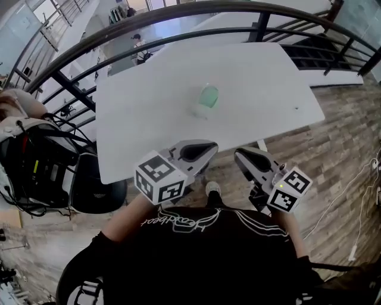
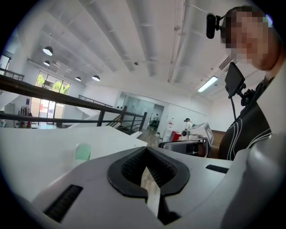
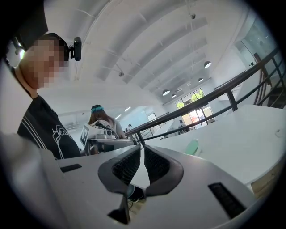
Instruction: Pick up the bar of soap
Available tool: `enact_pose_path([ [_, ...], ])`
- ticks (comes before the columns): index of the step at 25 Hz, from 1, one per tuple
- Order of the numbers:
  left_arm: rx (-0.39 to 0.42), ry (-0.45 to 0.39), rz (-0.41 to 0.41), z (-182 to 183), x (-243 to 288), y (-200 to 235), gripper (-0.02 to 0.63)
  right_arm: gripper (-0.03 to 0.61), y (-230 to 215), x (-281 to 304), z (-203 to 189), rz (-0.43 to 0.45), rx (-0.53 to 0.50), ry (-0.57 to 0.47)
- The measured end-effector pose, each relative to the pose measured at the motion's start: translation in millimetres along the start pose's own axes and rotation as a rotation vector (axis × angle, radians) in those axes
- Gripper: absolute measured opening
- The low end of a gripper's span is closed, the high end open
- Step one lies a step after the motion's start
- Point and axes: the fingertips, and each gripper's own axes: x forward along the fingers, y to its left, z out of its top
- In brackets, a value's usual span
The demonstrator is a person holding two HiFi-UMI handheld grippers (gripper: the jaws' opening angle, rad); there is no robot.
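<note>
1. The bar of soap point(image 1: 208, 96) is pale green and sits on the white counter point(image 1: 149, 107), just above centre in the head view. Nothing is touching it. A whitish base seems to lie under it, but I cannot make out what it is.
2. The left gripper point(image 1: 202, 149) is at lower centre of the head view, over the near edge of the counter. Its tips point up-frame toward the soap and are well apart from it. Its marker cube point(image 1: 159, 177) is just below and to the left.
3. In the left gripper view the fingers point(image 2: 129, 167) are clenched tip to tip with nothing between them. The soap shows small at left of that frame, out on the counter.
4. The right gripper point(image 1: 243, 156) is to the right of the left one and just off the counter edge, over the wooden floor point(image 1: 333, 155). Its marker cube point(image 1: 290, 190) is at lower right.
5. In the right gripper view the fingers point(image 3: 123, 167) are drawn together at the tips and grasp nothing. The floor shows through the slit below them. The soap is at right of centre in that frame, well apart.
6. A dark curved railing point(image 1: 178, 18) arcs behind the counter across the top of the head view.
7. A black chair point(image 1: 98, 190) and cabled equipment point(image 1: 30, 167) are at the left edge.
8. The person's black shirt point(image 1: 196, 250) fills the bottom of the frame.
</note>
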Motion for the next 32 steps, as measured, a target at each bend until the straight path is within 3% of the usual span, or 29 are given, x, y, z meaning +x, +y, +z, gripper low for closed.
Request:
enact_pose_path([
  [8,-0.018,-0.029,0.098,-63.4,38.0,-35.5,0.008,0.031,-20.9,-42.4,-43.6,0.116,-0.039,0.041],
  [15,-0.056,-0.002,0.165,-40.1,87.6,15.3,0.008,0.031,-82.9,-12.0,-17.5,0.201,0.013,0.056],
  [32,-0.079,0.039,0.243,-63.5,87.8,64.4,0.008,0.031,-119.6,24.8,-32.4,0.248,0.05,0.085],
])
